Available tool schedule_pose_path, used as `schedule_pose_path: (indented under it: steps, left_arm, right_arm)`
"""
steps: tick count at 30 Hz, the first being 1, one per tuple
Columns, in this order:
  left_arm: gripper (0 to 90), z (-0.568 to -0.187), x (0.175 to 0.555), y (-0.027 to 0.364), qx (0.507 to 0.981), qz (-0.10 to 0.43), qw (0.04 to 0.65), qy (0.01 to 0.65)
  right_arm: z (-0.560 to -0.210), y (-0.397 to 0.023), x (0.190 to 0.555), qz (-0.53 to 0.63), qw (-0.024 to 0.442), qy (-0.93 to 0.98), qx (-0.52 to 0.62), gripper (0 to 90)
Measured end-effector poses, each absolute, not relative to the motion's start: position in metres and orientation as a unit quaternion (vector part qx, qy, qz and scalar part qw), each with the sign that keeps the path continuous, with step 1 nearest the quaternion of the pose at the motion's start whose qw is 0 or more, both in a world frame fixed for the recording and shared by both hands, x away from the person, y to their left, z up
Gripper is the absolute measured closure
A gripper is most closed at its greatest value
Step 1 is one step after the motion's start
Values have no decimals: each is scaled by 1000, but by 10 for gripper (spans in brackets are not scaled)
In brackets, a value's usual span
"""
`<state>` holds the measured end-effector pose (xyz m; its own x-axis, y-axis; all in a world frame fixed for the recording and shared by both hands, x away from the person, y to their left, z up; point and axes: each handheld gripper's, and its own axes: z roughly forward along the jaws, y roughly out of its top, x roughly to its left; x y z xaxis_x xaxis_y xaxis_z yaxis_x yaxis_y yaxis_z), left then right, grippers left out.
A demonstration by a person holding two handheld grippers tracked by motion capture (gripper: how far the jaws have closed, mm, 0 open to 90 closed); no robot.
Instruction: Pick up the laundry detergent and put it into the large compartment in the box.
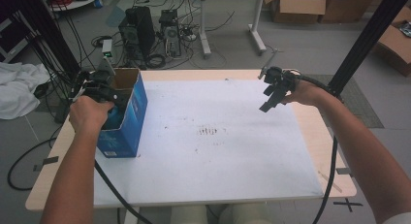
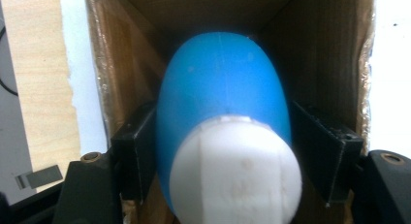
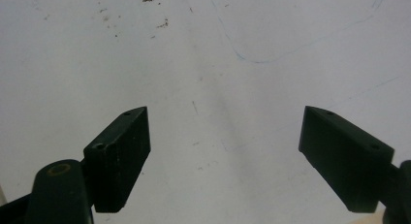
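Fingers (image 2: 133, 156) of the left gripper (image 1: 99, 88) flanked a blue, rounded plastic object with a white end (image 2: 225, 132) inside the open-topped blue cardboard box (image 1: 127, 118) at the left edge of the white tabletop (image 1: 218, 151); whether they pressed on it or stood just beside it could not be told. Across the tabletop, well apart, the right gripper (image 3: 223, 151) hung over the bare white surface, its fingers (image 3: 121, 151) wide apart with nothing between them.
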<state>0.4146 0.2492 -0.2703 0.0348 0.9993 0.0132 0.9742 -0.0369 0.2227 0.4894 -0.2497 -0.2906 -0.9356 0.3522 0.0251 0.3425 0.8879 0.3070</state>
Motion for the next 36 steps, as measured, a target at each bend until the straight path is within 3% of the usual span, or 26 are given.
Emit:
schedule_pose_path:
  steps: [36]
  left_arm:
    - [258, -200, 397, 244, 724, 118, 110, 670]
  right_arm:
    - [-284, -250, 484, 161, 20, 972, 172, 187]
